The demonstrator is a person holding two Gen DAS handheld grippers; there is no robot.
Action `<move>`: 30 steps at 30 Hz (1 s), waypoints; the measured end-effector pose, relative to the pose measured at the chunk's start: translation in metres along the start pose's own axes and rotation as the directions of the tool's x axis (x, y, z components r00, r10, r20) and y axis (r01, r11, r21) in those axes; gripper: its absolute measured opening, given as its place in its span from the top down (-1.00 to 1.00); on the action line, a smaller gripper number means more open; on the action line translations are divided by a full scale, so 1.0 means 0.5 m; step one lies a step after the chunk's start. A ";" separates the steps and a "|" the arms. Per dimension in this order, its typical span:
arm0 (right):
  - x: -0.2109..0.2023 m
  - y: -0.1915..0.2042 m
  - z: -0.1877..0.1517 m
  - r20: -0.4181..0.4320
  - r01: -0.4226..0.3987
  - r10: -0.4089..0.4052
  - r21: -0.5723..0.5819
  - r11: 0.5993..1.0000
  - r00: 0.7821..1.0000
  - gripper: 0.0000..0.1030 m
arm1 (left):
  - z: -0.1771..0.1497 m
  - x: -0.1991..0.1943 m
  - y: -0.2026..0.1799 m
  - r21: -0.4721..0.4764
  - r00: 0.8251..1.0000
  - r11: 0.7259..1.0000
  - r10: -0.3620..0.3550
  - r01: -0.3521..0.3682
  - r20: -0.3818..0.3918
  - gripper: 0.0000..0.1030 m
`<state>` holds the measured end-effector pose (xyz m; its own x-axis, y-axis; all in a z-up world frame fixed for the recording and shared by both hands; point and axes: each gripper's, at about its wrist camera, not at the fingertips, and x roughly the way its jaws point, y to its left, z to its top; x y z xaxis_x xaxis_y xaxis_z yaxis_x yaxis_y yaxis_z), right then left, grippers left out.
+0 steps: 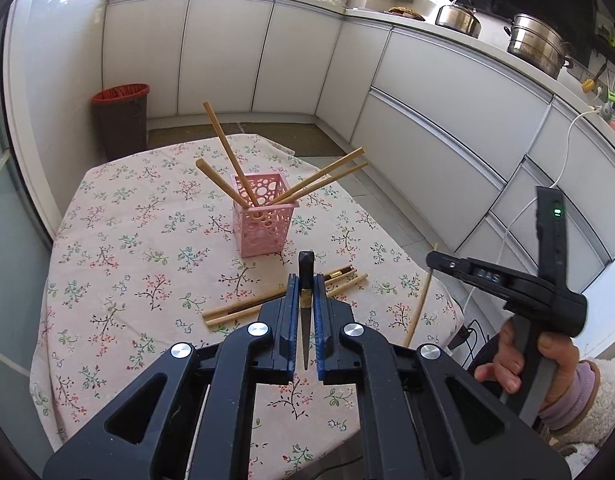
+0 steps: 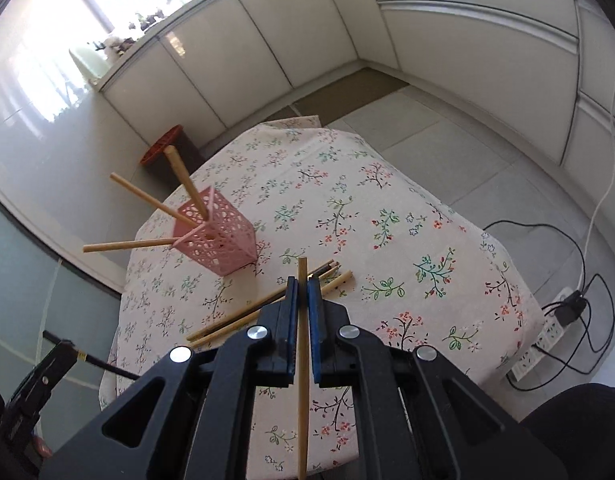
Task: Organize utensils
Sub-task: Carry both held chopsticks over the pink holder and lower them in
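The left gripper [image 1: 306, 280] is clenched on a dark chopstick [image 1: 306, 312], whose black handle end pokes out past the blue pads [image 1: 292, 300] while its thin tip runs back toward the camera. It is held clear of the tabletop [image 1: 119, 280], above the loose pile. The right gripper [image 2: 302, 294] is likewise clamped on a single bamboo chopstick [image 2: 302, 360], which runs lengthwise between the pads and sticks out a little in front. In the left view this gripper shows at the right edge, held by a hand [image 1: 523, 360] in a pale sleeve, with the bamboo stick hanging below it.

Beyond both grippers, on the flowered cloth, lies the pile [image 1: 283, 296] of chopsticks not yet sorted: several bamboo ones and at least one dark one with a gold band, lying crossed and touching; the exact count is hard to tell. Further out stands the pink holder [image 1: 263, 220], upright near the middle of the tabletop. Four bamboo chopsticks [image 1: 227, 152] lean out of it, two to each side.

By my judgement the job is about half done: four sticks are stowed, two are in hand and apparently bound for the holder, and a handful remain on the cloth. The dark stick's mate seems to lie among them.
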<state>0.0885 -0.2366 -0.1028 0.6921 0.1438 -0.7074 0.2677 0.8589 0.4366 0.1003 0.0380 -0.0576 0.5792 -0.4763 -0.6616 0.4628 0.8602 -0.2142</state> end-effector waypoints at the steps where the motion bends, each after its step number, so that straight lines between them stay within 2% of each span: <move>1: -0.012 0.008 -0.002 0.010 -0.011 0.012 -0.017 1.000 1.000 0.90 | 0.001 -0.004 -0.003 0.001 1.000 1.000 0.005 -0.005 0.003 0.88; 13: -0.146 0.095 0.020 0.105 -0.100 0.116 -0.146 0.984 0.988 0.90 | 0.049 -0.084 -0.009 -0.023 0.994 0.998 0.059 -0.057 0.092 0.88; 21: -0.234 0.171 0.098 0.156 -0.143 0.175 -0.196 0.970 0.972 0.90 | 0.118 -0.133 -0.017 -0.023 0.981 0.995 0.098 -0.096 0.168 0.88; 30: -0.284 0.232 0.217 0.249 -0.154 0.209 -0.221 0.963 0.946 0.90 | 0.210 -0.154 -0.032 -0.032 0.959 0.990 0.138 -0.134 0.249 0.88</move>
<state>0.0940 -0.2109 0.1086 0.8775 0.1928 -0.4391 0.0029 0.9135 0.4068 0.1187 0.0421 0.0723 0.7862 -0.3830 -0.4850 0.3587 0.9219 -0.1464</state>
